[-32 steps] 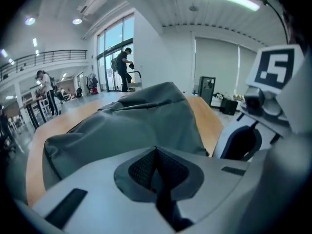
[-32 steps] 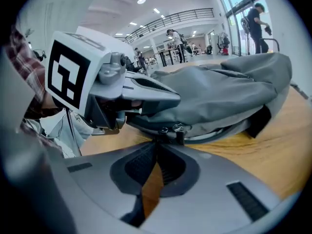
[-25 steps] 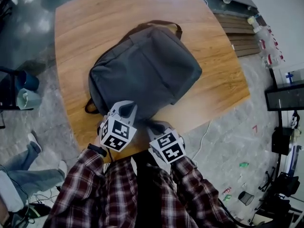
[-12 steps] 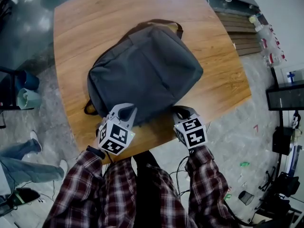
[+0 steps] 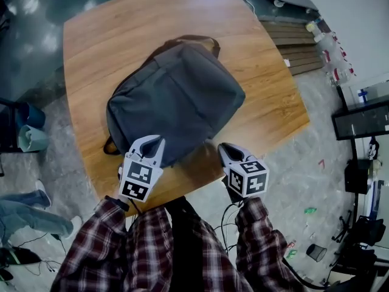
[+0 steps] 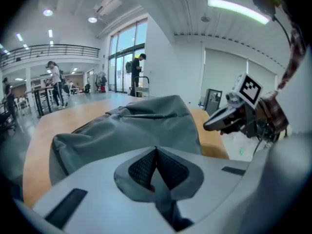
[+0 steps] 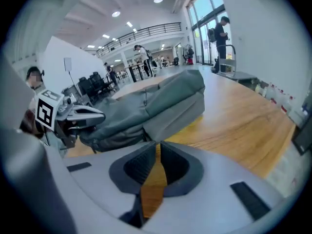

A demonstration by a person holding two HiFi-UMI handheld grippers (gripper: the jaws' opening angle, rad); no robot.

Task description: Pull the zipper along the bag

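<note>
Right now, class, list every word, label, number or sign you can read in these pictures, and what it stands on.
No words or numbers can be read here.
Left gripper and right gripper: black-and-white square patterns on their cubes, no letters.
Bottles beyond the table: red labels, too small to read.
Backpack: no brand shows.

The grey backpack (image 5: 176,96) fills the middle of the table (image 5: 91,47) and stands straight in front of your left claw (image 5: 155,141), right at its near side. Your right claw (image 5: 222,146) has bare wood ahead and to its right. Open strips also run left of the backpack and beyond its top handle (image 5: 188,39).
</note>
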